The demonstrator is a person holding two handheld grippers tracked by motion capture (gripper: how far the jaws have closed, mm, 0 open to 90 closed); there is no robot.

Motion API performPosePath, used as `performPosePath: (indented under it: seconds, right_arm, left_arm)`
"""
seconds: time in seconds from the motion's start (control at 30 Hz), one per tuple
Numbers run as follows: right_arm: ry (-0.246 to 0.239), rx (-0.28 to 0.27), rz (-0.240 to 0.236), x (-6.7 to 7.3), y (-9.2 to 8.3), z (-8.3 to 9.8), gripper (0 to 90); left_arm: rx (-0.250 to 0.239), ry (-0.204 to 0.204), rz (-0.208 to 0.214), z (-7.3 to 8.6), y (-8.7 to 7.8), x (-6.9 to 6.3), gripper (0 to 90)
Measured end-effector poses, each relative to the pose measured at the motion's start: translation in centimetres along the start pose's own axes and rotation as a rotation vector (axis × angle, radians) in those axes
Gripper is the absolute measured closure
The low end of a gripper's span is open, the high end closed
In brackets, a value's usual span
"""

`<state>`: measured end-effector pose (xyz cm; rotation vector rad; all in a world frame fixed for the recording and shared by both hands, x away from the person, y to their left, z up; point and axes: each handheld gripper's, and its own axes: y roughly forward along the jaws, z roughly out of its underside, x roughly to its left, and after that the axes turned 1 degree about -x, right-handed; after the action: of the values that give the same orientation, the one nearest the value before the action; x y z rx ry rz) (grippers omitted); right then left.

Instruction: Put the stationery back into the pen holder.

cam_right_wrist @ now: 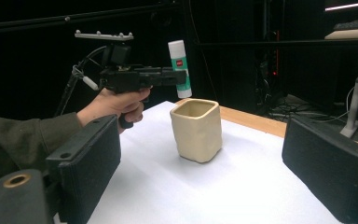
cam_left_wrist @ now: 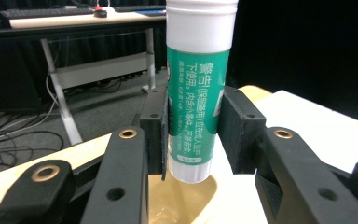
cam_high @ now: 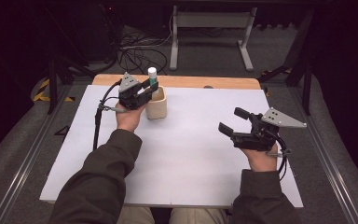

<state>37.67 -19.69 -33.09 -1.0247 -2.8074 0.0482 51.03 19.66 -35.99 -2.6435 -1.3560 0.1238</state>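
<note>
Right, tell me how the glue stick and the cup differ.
The glue stick is a slim round tube, green with a white cap; the cup is squat, squarish and plain cream. The glue stick is gripped in the left claw, its base just above the cup's mouth; the cup stands on the white table. The glue stick is capped; the cup is open on top. Both are upright.

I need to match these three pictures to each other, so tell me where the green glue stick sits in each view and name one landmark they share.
High view: the glue stick stands upper left of centre, in the left gripper, above the cream cup.
Left gripper view: top centre, upright, clamped between the jaws, over the cup's mouth.
Right gripper view: upper centre, held above the cup.
Shared landmark: the cream cup.
</note>
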Motion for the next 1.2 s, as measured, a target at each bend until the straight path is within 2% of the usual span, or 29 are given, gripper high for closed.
performPosePath:
  seconds: [0.13,0.27,0.33,0.63,0.77,1.1,1.2]
  right_arm:
    - [-0.001,0.0,0.002,0.0,0.0,0.0,12.3]
    - [0.0,0.003,0.002,0.0,0.0,0.0,12.3]
    - [0.001,0.006,0.006,-0.1,0.0,0.0,12.5]
    - [0.001,0.014,0.012,-0.2,0.0,0.1,12.6]
    - [0.0,0.014,0.013,-0.2,0.0,0.1,12.6]
    - [0.002,0.017,0.015,-0.3,-0.1,0.1,12.8]
    - [0.003,0.021,0.015,-0.3,0.0,0.1,12.9]
  left_arm:
    - [0.018,0.0,-0.012,0.5,0.5,0.3,65.3]
    - [0.013,-0.017,-0.027,0.8,1.0,0.6,65.4]
    - [0.02,-0.011,-0.038,0.9,1.1,0.8,65.4]
    - [0.033,-0.041,-0.049,1.5,2.1,1.0,65.3]
    - [0.049,-0.052,-0.069,1.9,2.5,1.0,65.3]
    - [0.094,-0.079,-0.076,2.7,3.5,1.0,65.3]
    - [0.11,-0.075,-0.077,3.0,3.8,0.9,65.3]
